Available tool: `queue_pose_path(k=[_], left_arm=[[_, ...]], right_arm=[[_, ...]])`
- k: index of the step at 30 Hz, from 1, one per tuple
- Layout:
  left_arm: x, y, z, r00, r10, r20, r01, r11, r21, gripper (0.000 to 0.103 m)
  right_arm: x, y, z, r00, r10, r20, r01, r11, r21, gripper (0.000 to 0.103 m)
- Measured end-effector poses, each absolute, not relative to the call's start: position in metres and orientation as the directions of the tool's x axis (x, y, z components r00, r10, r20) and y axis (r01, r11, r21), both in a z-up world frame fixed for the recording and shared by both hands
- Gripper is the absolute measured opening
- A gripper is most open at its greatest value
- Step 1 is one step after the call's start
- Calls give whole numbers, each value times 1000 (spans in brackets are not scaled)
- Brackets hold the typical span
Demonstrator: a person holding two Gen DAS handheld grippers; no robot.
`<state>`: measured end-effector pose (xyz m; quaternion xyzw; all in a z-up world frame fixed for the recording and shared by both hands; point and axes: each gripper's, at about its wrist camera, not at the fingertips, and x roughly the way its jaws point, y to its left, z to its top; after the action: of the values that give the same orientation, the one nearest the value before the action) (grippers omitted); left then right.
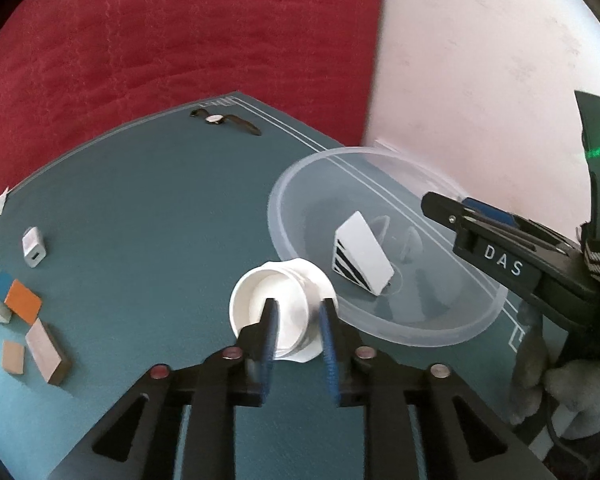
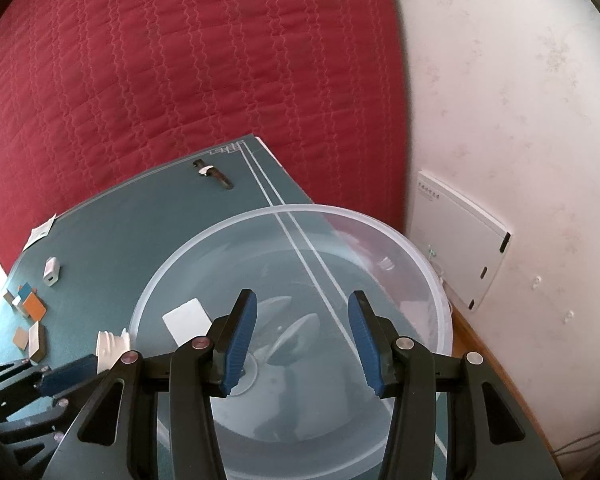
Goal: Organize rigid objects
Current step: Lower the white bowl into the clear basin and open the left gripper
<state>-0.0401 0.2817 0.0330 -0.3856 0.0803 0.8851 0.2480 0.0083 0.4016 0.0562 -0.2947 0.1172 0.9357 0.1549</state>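
A white round cap (image 1: pixel 260 300) lies tilted on the teal mat (image 1: pixel 160 220), right against the clear plastic bowl (image 1: pixel 380 332). My left gripper (image 1: pixel 299 302) is shut on the cap's wall, one blue pad inside the cap and the other outside. The right wrist view shows the cap (image 2: pixel 110 346) at the bowl's left. In the bowl leans a white wedge block with black stripes (image 1: pixel 362 258). My right gripper (image 2: pixel 302 294) hangs open over the bowl (image 2: pixel 284 210), nothing between its fingers.
A wristwatch (image 1: pixel 226 120) lies near the mat's far corner. A white charger (image 1: pixel 34 248) and several wooden and orange blocks (image 1: pixel 22 300) sit at the left. A red bedspread (image 1: pixel 180 40) lies beyond the mat, a white wall (image 1: pixel 480 60) to the right.
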Motion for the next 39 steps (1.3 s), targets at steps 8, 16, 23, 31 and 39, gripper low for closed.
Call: queue_pose_path(k=[8, 16, 23, 31, 39], left_arm=[[-33, 280, 39, -670, 348, -656, -479, -878, 23, 86], [-55, 280, 21, -575, 396, -716, -503, -861, -73, 68], [-52, 278, 22, -542, 443, -714, -526, -841, -123, 64], [-36, 287, 43, -562, 476, -676, -561, -820, -111, 64], [-37, 325, 59, -560, 514, -650, -616, -783, -88, 64]], right_arm=[[7, 399, 55, -776, 218, -593, -357, -925, 128, 49], [8, 399, 55, -776, 215, -593, -355, -926, 130, 49], [9, 398, 55, -776, 213, -594, -356, -925, 133, 49], [12, 412, 59, -780, 237, -579, -393, -906, 159, 49], [18, 431, 62, -779, 280, -560, -450, -872, 190, 49]])
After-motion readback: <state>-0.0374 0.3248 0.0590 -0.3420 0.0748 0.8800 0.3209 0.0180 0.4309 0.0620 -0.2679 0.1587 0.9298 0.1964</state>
